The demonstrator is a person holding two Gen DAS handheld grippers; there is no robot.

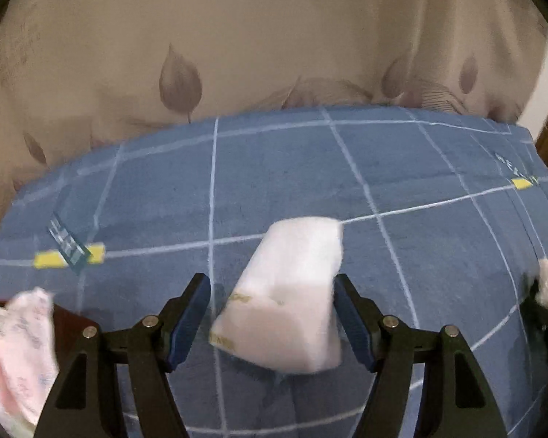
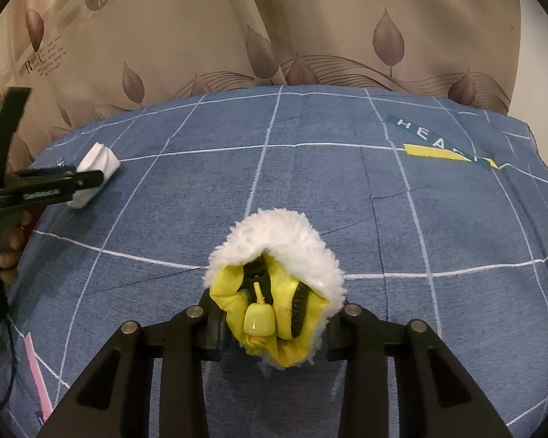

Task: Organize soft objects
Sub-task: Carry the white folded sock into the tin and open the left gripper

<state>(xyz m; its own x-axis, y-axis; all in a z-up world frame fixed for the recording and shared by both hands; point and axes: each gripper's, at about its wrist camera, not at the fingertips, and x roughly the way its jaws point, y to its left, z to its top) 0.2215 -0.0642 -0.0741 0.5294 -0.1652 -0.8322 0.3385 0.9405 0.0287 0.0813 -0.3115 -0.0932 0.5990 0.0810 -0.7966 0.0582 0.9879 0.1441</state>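
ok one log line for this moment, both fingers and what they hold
left gripper: around white tissue pack, grip unclear | right gripper: shut on fluffy yellow pouch | surface: blue checked cloth

tissue pack (image 1: pixel 288 303) left of pouch (image 2: pixel 277 273), both on bedsheet (image 2: pixel 310 182)

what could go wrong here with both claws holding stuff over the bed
1. The left claw has the white tissue pack between its pads, but a gap shows at the left pad, so the pack may slip out.
2. The right claw pinches the fluffy white and yellow pouch only at its zipper end; the soft fabric could pull free.
3. The pink packet lies close beside the left claw and might get knocked.
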